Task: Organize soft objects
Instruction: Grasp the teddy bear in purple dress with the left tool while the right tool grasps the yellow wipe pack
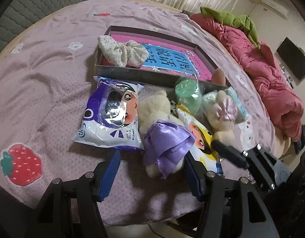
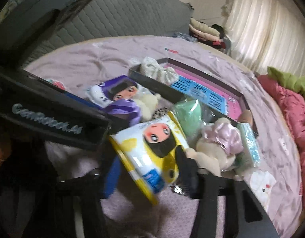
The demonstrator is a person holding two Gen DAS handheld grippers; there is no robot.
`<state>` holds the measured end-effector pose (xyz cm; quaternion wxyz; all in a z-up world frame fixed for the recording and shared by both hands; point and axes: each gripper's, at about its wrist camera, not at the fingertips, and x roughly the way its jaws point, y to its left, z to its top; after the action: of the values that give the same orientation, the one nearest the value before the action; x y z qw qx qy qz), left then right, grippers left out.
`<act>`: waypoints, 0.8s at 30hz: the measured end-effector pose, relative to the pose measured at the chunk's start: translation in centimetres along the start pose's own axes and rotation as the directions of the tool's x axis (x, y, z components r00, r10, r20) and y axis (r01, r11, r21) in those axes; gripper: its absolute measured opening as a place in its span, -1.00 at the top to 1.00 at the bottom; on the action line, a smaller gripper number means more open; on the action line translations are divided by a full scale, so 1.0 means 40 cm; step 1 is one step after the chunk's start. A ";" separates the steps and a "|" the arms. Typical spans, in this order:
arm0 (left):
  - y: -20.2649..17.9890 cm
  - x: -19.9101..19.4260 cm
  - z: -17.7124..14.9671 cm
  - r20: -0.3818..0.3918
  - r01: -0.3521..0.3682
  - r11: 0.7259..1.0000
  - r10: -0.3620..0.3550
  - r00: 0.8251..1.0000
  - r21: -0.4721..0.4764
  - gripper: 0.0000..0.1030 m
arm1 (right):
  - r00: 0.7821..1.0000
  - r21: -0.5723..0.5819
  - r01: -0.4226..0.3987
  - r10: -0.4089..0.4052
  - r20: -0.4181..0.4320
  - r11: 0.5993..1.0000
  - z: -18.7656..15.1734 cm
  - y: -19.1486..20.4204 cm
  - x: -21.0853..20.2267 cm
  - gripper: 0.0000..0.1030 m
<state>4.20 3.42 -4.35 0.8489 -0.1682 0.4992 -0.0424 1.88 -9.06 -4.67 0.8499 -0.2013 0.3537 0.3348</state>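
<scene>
A cream plush in a purple satin dress (image 1: 166, 142) lies on the bed, its lower end between the blue fingers (image 1: 111, 170) of my left gripper (image 1: 152, 170). That gripper is open and the pads stand clear of the plush. My right gripper (image 2: 150, 168) is shut on a yellow cartoon tissue pack (image 2: 152, 150), which bends between its pads; its black finger (image 1: 225, 149) shows at that pack's (image 1: 202, 144) right edge. A purple tissue pack (image 1: 112, 119) lies to the left. A plush with a pink bow (image 2: 217, 148) lies to the right.
A shallow dark box (image 1: 152, 75) behind the pile holds a cream floral cloth (image 1: 122, 51) on a pink and blue sheet. A green roll in plastic (image 1: 187, 93) and a light blue pack (image 1: 237, 103) lie beside it. A red quilt (image 1: 261, 59) is heaped along the bed's right side.
</scene>
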 end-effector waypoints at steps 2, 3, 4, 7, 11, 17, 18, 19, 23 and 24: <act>0.003 -0.001 0.001 -0.001 0.021 1.000 -0.021 1.000 -0.014 -0.20 | 1.000 0.008 -0.009 0.009 -0.001 1.000 0.003 -0.011 -0.004 0.18; 0.005 -0.004 0.001 0.000 0.026 1.000 -0.026 1.000 -0.018 -0.19 | 1.000 0.012 -0.009 0.009 0.000 1.000 0.006 -0.012 -0.011 0.20; 0.006 -0.006 0.001 -0.003 0.020 1.000 -0.020 1.000 -0.018 -0.19 | 1.000 0.026 -0.013 0.013 0.009 1.000 0.008 -0.021 -0.018 0.28; 0.007 -0.007 -0.004 -0.022 0.042 0.999 -0.043 0.999 -0.025 -0.19 | 0.999 0.077 -0.026 0.023 0.045 0.997 0.008 -0.030 -0.057 0.34; -0.018 0.002 -0.009 -0.044 0.071 0.997 -0.071 0.997 0.004 -0.15 | 0.998 0.107 -0.038 0.032 0.054 0.994 0.019 -0.060 -0.056 0.35; -0.027 0.007 -0.013 -0.034 0.100 0.995 -0.100 0.994 -0.008 -0.15 | 0.994 0.110 -0.100 0.097 0.041 0.989 0.031 -0.080 -0.047 0.35; -0.023 0.011 -0.011 -0.036 0.097 0.995 -0.097 0.995 -0.009 -0.15 | 0.993 0.116 -0.114 0.111 0.036 0.987 0.030 -0.088 -0.050 0.35; -0.022 0.014 -0.011 -0.040 0.092 0.996 -0.092 0.995 -0.007 -0.13 | 0.993 0.117 -0.119 0.115 0.037 0.986 0.027 -0.090 -0.055 0.35; -0.020 0.031 -0.004 -0.049 0.071 0.997 -0.071 0.996 -0.007 -0.10 | 0.990 0.135 -0.141 0.137 0.039 0.981 0.025 -0.114 -0.062 0.35; -0.019 0.033 -0.001 -0.049 0.069 0.998 -0.070 0.996 -0.008 -0.10 | 0.990 0.143 -0.140 0.135 0.044 0.980 0.024 -0.118 -0.063 0.35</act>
<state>4.91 2.41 -5.20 0.8339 -0.1872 0.5139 -0.0744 4.36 -12.87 -1.68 0.8431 -0.1078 0.3758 0.3692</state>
